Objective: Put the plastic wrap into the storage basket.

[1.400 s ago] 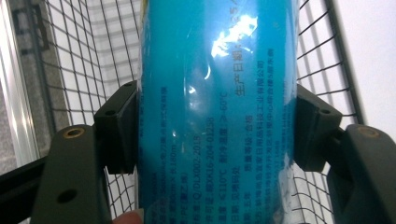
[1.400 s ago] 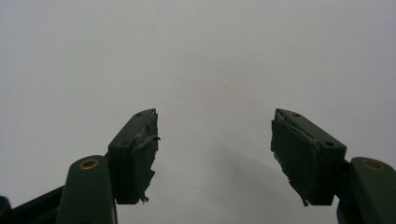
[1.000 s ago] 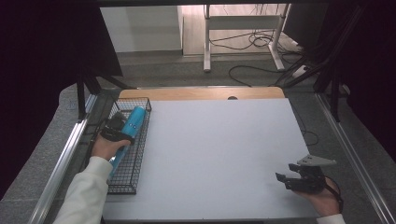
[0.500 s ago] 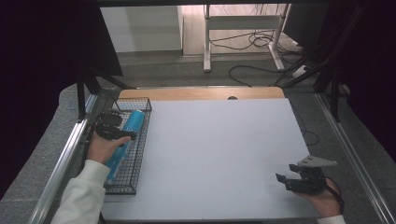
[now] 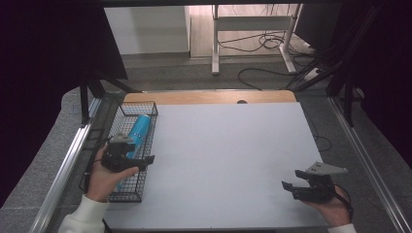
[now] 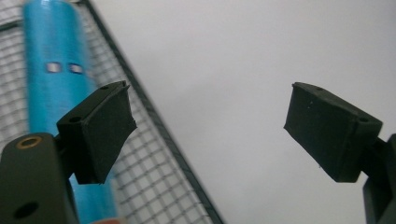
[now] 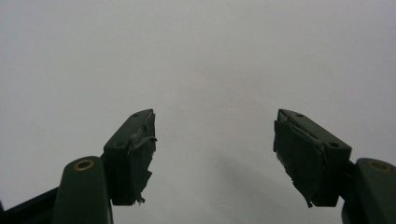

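We find no words, brand names or numbers that can be read anywhere in these views. The one thing that carries markings is the blue cylinder (image 6: pixel 56 93) lying in the wire basket (image 5: pixel 124 194), where the left gripper view shows two small pale rectangles side by side on its wrap, too blurred for us to make out as letters or signs. In the high view the same blue cylinder (image 5: pixel 138 128) shows a couple of tiny pale specks, too small for us to read.
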A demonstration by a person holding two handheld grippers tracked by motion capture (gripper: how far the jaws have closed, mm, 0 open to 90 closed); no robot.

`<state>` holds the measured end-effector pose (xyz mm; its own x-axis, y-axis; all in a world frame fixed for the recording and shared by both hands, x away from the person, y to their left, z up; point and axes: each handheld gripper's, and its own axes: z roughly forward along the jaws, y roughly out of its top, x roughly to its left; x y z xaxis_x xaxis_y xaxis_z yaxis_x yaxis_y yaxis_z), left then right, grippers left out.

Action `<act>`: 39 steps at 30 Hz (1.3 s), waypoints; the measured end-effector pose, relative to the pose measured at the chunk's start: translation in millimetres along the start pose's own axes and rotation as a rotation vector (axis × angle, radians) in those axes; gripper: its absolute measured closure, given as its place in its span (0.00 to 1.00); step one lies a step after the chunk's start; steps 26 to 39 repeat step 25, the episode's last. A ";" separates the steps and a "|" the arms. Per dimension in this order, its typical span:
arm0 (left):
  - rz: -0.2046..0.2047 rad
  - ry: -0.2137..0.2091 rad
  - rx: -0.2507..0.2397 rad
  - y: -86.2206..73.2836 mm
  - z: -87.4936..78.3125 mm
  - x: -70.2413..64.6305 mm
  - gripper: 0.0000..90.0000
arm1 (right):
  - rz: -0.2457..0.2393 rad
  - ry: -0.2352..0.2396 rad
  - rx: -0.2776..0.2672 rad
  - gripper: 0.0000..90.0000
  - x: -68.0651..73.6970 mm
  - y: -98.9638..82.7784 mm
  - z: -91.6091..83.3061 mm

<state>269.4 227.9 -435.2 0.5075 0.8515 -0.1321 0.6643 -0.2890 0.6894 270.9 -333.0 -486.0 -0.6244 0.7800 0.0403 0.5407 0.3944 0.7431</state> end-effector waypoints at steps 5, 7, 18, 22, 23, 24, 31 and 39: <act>0.043 -0.041 -0.013 -18.7 5.6 -17.6 0.17 | 0.000 0.017 -0.018 0.32 2.5 1.5 2.6; 0.057 -0.049 -0.007 -26.6 9.6 -25.5 0.17 | -0.002 0.033 -0.019 0.31 4.8 1.5 5.4; 0.071 -0.039 -0.013 -32.9 12.0 -33.3 0.17 | -0.015 0.043 -0.009 0.28 10.5 0.9 12.1; 0.074 -0.036 -0.015 -33.1 10.8 -33.6 0.16 | -0.014 0.035 -0.020 0.26 10.2 -0.6 11.2; 0.074 -0.036 -0.015 -33.1 10.8 -33.6 0.16 | -0.014 0.035 -0.020 0.26 10.2 -0.6 11.2; 0.076 -0.035 -0.016 -33.0 10.4 -34.1 0.16 | -0.014 0.033 -0.022 0.26 10.3 -0.9 11.2; 0.077 -0.035 -0.017 -33.1 10.1 -34.5 0.16 | -0.015 0.031 -0.023 0.25 10.5 -1.0 11.3; 0.077 -0.035 -0.017 -33.1 10.1 -34.5 0.16 | -0.015 0.031 -0.023 0.25 10.5 -1.0 11.3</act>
